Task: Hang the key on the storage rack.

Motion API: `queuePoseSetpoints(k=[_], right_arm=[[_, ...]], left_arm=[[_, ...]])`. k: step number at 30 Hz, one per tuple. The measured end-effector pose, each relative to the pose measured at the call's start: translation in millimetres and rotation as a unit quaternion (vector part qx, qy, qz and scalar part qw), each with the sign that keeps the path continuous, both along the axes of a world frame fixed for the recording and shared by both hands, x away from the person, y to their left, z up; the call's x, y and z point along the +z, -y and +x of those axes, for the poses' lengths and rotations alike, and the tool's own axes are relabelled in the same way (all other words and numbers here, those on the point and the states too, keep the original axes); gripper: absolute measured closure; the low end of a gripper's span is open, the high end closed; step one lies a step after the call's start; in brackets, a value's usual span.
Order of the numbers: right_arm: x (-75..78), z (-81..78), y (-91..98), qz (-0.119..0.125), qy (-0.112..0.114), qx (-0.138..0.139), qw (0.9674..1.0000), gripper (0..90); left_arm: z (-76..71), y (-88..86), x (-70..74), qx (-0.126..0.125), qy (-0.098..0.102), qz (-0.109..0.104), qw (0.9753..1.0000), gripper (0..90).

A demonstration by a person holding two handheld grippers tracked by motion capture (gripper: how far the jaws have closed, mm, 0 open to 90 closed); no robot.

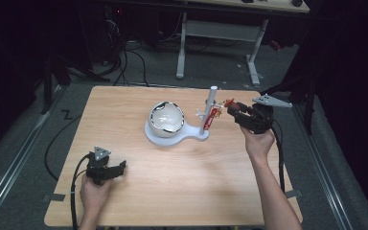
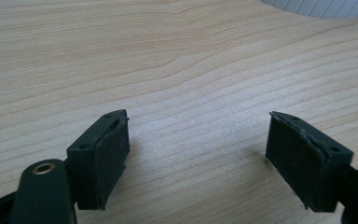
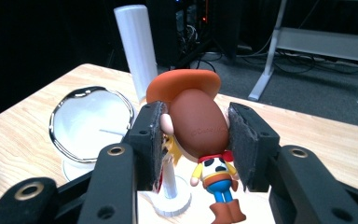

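Note:
A cowboy figurine (image 3: 199, 126) with an orange hat, brown head, cow-print vest and blue jeans hangs in the air, its back to the camera. My right gripper (image 3: 196, 112) is shut on its head, both pads pressing the sides. In the high view the right gripper (image 1: 232, 109) holds the figurine (image 1: 229, 102) just right of a white post (image 1: 210, 108), which has small pegs and a red tag (image 1: 213, 116). The post stands on a white base (image 1: 191, 134) that also carries a chrome-rimmed white bowl (image 1: 166, 116). My left gripper (image 1: 121, 166) rests open on the table's near left, nothing between its pads (image 2: 103, 156).
The wooden table (image 1: 172, 191) has bare room between the two hands. Its right edge runs close behind my right hand. Beyond the far edge stand a white desk frame (image 1: 220, 33) and cables on the dark floor.

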State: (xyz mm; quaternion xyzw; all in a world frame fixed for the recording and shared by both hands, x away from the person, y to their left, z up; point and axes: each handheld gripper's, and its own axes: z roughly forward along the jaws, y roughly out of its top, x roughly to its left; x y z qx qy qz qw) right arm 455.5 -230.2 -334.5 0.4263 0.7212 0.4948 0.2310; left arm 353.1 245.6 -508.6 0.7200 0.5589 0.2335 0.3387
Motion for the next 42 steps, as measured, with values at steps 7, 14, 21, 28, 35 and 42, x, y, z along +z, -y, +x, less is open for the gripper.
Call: queuePoseSetpoints(k=[7, 14, 21, 28, 35, 42], right_arm=[[-10.3, 1.0, 0.2, -0.016, -0.009, -0.008, 0.9998, 57.0], [-13.6, 2.2, -3.0, -0.023, -0.015, -0.009, 0.9996, 57.0], [-17.2, 5.2, -5.2, -0.034, -0.022, -0.011, 0.9991, 57.0], [-24.8, 7.7, -8.1, -0.046, -0.029, -0.012, 0.9984, 56.9], [-41.5, 9.1, -1.5, -0.029, -0.047, -0.014, 0.9984, 56.8], [-49.9, 9.0, -5.3, -0.018, -0.053, -0.005, 0.9984, 56.6]], left_arm=[[0.0, 0.2, 0.0, 0.0, 0.0, 0.001, 1.0, 21.9], [0.0, 0.1, 0.0, 0.0, 0.0, 0.0, 1.0, 21.9], [0.2, -0.7, 0.0, 0.001, 0.0, -0.003, 1.0, 21.9], [0.2, -0.3, 0.0, 0.001, 0.0, -0.002, 1.0, 21.9], [0.2, -0.2, 0.0, 0.001, 0.0, -0.001, 1.0, 21.9], [0.2, 0.5, 0.0, 0.001, 0.0, 0.003, 1.0, 21.9]])
